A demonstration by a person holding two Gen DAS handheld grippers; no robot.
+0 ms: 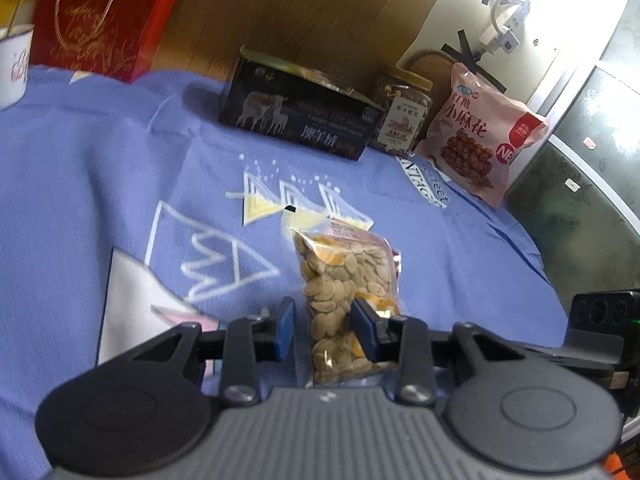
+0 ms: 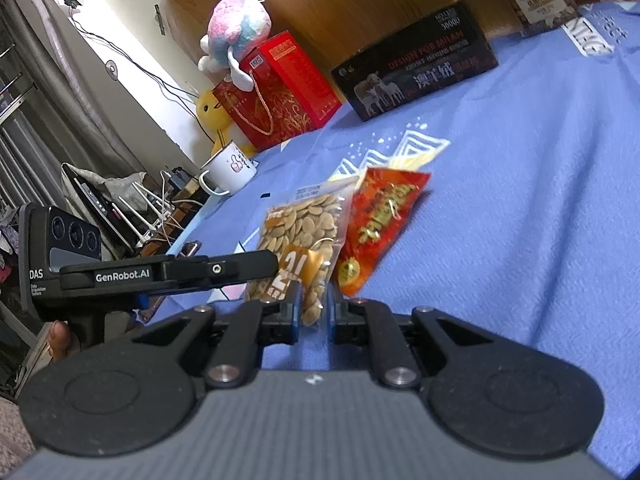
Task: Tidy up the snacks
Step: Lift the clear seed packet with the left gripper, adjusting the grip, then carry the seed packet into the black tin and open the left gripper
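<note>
1. A blue printed cloth [image 1: 100, 152] covers the surface.
2. A red gift box [image 2: 280, 88] and a dark box [image 1: 296, 116] stand at the back.
3. Beside the dark box stand a pink snack bag [image 1: 480, 136] and a nut jar [image 1: 400, 116].
4. A clear bag of seeds [image 1: 344, 300] lies on the cloth, just beside a red packet [image 2: 380, 224].
5. The left gripper [image 1: 322, 328] has its fingers around the bag's near end, one pad touching, the other apart.
6. The right gripper [image 2: 314, 304] pinches the bag's corner.

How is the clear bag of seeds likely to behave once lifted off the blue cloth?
The clear bag of seeds looks like thin glossy film, so probably slippery. Its loose contents would likely shift and let it sag. It seems light for its size.
</note>
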